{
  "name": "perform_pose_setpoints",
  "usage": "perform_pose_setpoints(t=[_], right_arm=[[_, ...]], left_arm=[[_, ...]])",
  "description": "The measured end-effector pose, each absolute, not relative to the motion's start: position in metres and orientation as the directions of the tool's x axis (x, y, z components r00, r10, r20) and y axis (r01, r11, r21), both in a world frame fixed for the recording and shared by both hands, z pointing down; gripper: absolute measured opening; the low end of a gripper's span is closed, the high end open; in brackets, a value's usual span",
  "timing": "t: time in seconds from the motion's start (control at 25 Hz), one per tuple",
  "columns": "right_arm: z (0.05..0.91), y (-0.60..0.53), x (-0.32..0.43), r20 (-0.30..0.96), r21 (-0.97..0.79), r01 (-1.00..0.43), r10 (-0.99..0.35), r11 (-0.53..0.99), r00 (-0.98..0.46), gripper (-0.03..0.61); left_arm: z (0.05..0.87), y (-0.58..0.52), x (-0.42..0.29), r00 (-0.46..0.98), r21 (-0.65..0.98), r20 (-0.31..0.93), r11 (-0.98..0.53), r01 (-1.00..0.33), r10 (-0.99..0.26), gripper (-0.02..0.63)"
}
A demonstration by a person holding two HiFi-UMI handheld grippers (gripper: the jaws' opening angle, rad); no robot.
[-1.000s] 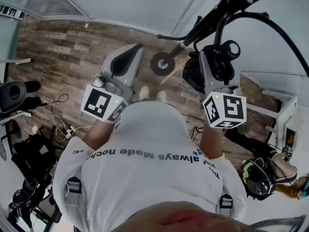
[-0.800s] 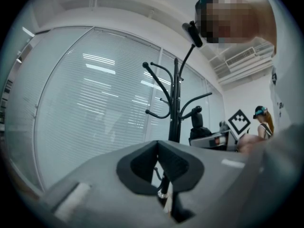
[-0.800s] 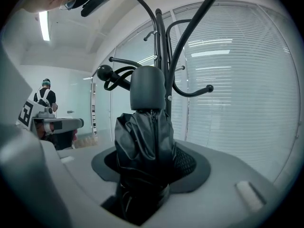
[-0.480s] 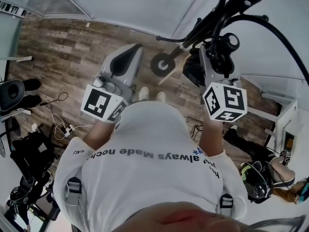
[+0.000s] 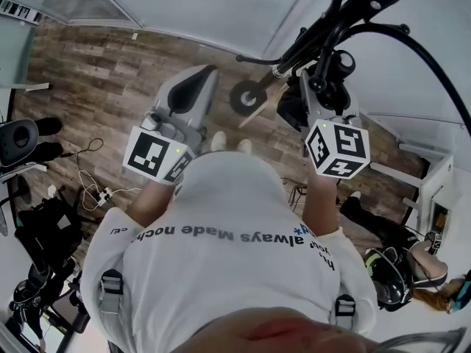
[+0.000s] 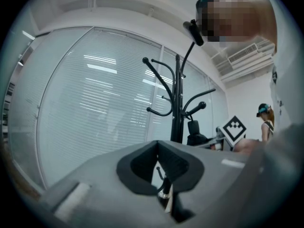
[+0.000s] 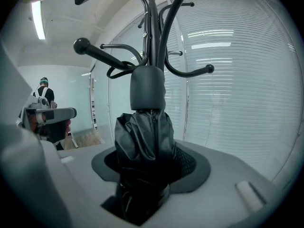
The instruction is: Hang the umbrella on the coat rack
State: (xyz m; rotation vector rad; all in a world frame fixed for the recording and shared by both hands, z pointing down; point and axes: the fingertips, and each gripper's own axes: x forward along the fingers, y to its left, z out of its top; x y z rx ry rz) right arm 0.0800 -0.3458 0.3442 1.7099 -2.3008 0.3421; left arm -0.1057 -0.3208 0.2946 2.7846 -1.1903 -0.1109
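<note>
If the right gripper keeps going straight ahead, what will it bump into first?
Most likely the coat rack. The right gripper holds the folded umbrella aimed at its pole, so the umbrella's end would touch first; how far is unclear.

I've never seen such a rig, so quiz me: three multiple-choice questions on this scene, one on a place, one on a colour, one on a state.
1. Where is the umbrella? A on the floor; B between the jaws of the right gripper; C hung on the rack.
2. Its colour? A red; B black; C yellow.
3. Its state? A folded; B spread open; C snapped in two.
Answers: 1 B, the right gripper view shows the jaws closed on it; 2 B, its fabric is black; 3 A, the fabric is bunched together.
</note>
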Motion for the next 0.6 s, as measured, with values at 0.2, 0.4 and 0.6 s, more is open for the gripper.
perform_pose_setpoints(t=[0.2, 0.4, 0.6], right_arm=[[0.363, -0.344, 0.083, 0.372, -0.050, -0.958, -0.885, 0.282, -0.280, 0.230], [0.381, -0.343, 0.083, 0.395, -0.058, -0.955, -0.871, 0.292, -0.291, 0.231], [0.390, -0.345, 0.072, 0.397, -0.064, -0.940, -0.856, 0.336, -0.333, 0.233]], left_arm=[[0.300, -0.321, -0.098, 0.699, 0.133, -0.009, -0.694, -0.708, -0.715, 0.000], [0.304, -0.323, -0.094, 0.699, 0.134, 0.000, -0.693, -0.708, -0.715, 0.000], [0.307, -0.323, -0.093, 0.694, 0.137, 0.006, -0.687, -0.713, -0.720, 0.000]])
